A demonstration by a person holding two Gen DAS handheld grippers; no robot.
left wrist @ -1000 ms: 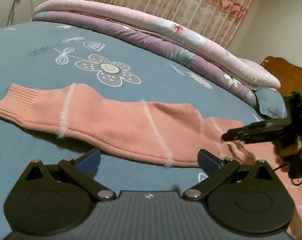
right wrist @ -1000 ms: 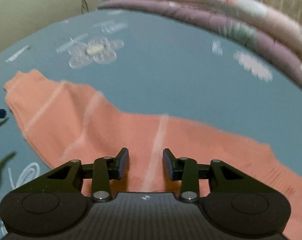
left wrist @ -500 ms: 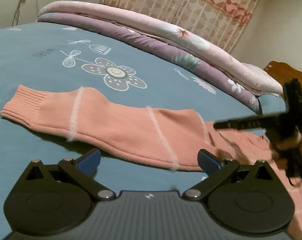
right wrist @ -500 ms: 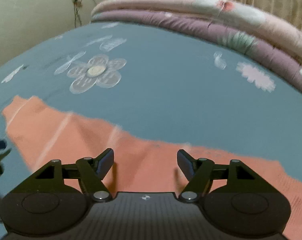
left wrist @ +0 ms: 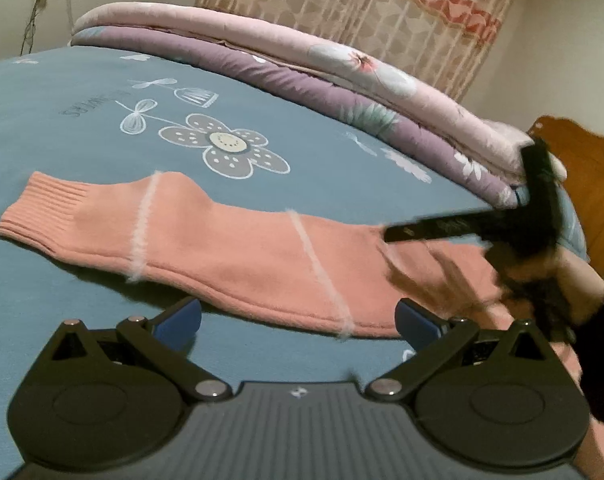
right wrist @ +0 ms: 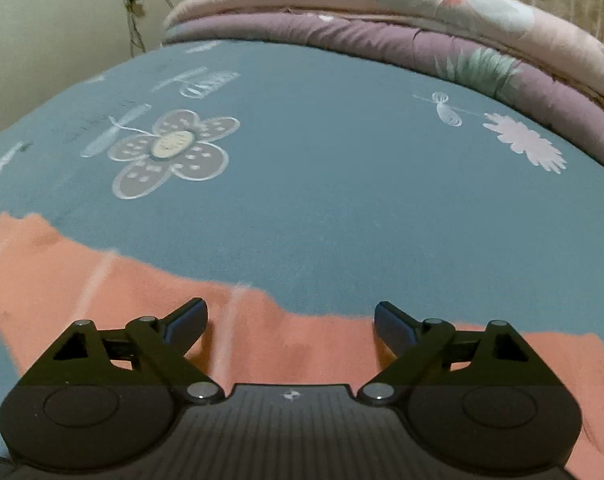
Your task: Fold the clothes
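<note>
Sweater sleeve (left wrist: pixel 238 256) lay flat across the blue bed (left wrist: pixel 333 168).
Left view: left gripper (left wrist: pixel 298 316) hovered beside it, jaws wide apart, empty. Right view: right gripper (right wrist: pixel 290 320) above the sleeve (right wrist: pixel 302 344), jaws just opened wide, gripping nothing.

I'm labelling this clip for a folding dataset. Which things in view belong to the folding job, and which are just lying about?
Part of the job:
- pink sock, lying flat on the bed
- right gripper, jaws just opened wide, over the sock, holding nothing
- left gripper, open, near the sock's edge

Just lying about:
- blue bedsheet
- folded quilts
- curtain
- wooden headboard
</note>
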